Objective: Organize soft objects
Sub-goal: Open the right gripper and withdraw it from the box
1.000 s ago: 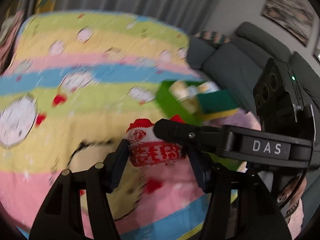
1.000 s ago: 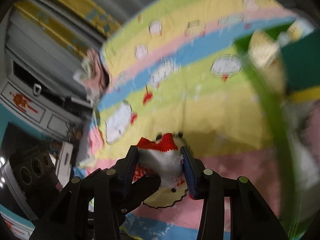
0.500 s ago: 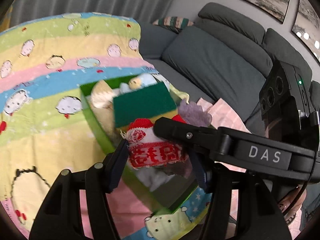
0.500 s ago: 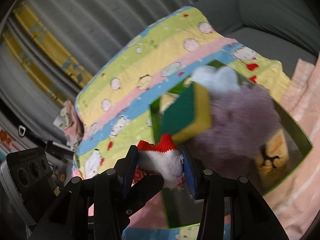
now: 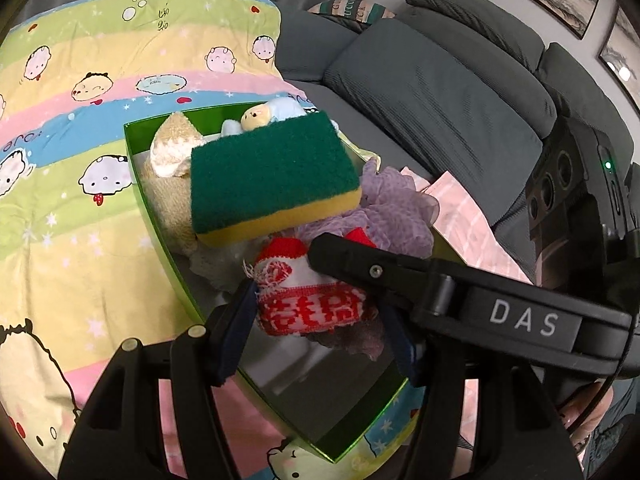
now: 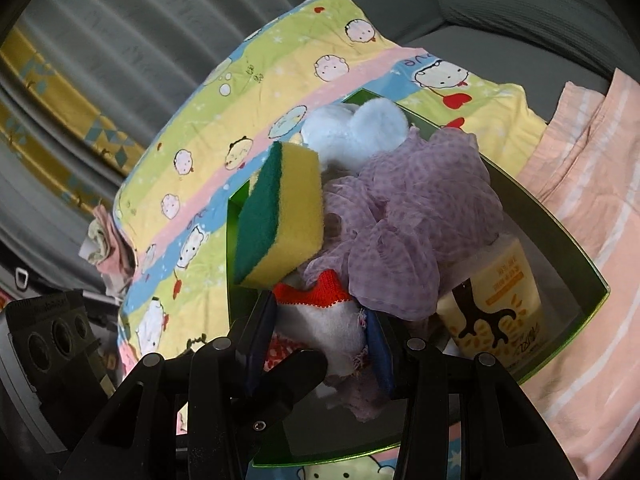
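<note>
Mostly white knit cloth, red trim, frayed

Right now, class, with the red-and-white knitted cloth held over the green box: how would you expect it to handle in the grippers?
The knitted cloth bunches between the right gripper's pads, so it is probably floppy and light. Its frayed edge suggests threads could snag. The left gripper's jaws have just been opening around it, so it will likely sag and drop limply into the green box.

right gripper | fingers clamp red-white knit cloth | over green box
</note>
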A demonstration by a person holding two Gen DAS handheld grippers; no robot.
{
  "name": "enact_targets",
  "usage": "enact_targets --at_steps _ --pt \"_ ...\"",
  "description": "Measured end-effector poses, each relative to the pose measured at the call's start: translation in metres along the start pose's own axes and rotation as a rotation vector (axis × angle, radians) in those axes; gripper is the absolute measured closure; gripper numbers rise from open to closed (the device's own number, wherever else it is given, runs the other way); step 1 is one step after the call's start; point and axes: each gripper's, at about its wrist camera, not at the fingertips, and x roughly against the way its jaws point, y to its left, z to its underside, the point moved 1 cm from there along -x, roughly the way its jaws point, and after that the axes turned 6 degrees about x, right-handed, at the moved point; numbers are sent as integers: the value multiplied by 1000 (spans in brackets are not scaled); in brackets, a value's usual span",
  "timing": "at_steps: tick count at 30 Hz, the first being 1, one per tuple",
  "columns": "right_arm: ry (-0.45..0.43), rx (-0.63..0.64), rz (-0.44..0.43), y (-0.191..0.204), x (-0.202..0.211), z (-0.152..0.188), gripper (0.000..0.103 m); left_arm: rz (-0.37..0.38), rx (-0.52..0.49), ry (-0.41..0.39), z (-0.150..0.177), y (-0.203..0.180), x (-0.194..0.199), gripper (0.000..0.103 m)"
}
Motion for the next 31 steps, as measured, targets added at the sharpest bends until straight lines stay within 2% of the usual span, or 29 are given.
enact_targets --at_steps 4,6,9,11,13,16,17,21,25,31 --pt "-1 1 17 1 -2 -1 57 0 10 1 1 0 1 40" --pt "-5 -1 19 2 0 -1 57 -5 12 -5 1 -1 3 35" --pt "-5 -1 32 4 4 -1 57 -55 -27 -38 4 -8 11 25" --pt "5 19 77 7 6 -1 44 -86 -45 -59 5 -12 19 23" --pt "-10 46 100 13 13 0 38 -86 -46 -72 5 -14 28 16" --pt "-59 68 110 23 28 0 22 -112 -46 -109 4 -18 44 2" --pt "-94 85 128 27 36 1 19 -112 -47 -124 5 -20 50 1" --pt "-176 121 181 38 60 2 16 -133 -49 -139 5 -24 67 1" --pt "-224 128 180 45 77 3 16 -143 -61 -165 9 -26 78 1" --pt "-275 140 267 51 91 5 16 -147 -70 -178 13 -25 84 1"
